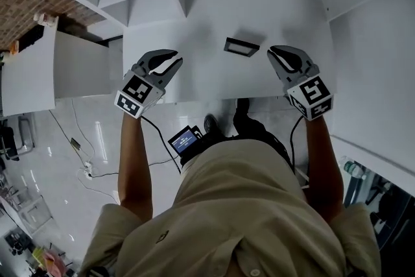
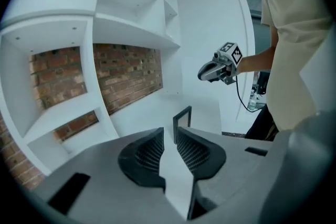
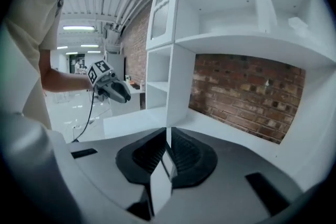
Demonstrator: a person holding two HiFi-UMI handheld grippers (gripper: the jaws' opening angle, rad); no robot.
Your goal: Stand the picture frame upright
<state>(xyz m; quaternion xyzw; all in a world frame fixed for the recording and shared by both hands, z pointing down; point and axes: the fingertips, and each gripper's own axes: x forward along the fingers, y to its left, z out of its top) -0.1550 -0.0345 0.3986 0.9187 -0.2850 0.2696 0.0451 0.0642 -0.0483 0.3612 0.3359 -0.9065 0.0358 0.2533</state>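
On the white counter [image 1: 214, 3], the frame [image 1: 241, 47] stands upright, clear of both tools. Left of the frame, the left tool [image 1: 177, 57] hangs with its jaws apart and empty. Right of the frame, the right tool [image 1: 272, 50] is closed on nothing.

The person is wearing a beige short-sleeved shirt [image 1: 246, 204]. The grey left gripper [image 1: 176, 58] and right gripper [image 1: 273, 51] are each carrying black ribbed pads [image 2: 149, 155], a black-and-white marker cube [image 1: 138, 95] behind, and trailing a black cable [image 1: 155, 130].
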